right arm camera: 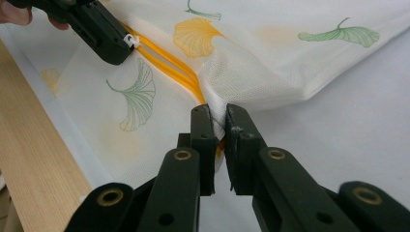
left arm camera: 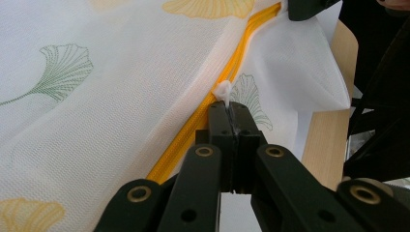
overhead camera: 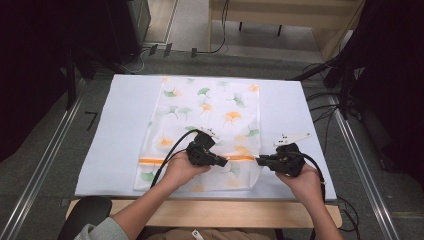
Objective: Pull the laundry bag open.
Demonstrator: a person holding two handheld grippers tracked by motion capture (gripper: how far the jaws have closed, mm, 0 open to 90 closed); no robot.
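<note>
A white mesh bag printed with green and orange ginkgo leaves lies flat on the white cloth that covers the worktop, stretching from twelve o'clock down to six o'clock at the cloth's middle. Whether anything is inside the bag cannot be told; it lies thin and flat. An orange zipper crosses the bag near its six o'clock end, running from nine towards three o'clock.

The left gripper sits over the zipper at about the bag's five o'clock part. In the left gripper view its fingers are pressed together on the small white zipper pull, beside the orange zipper teeth.

The right gripper is at the bag's three o'clock edge, level with the zipper's end. In the right gripper view its fingers stand slightly apart, clamped on a raised fold of the mesh where the zipper ends.

The two grippers point at each other along the zipper line, near but apart.
</note>
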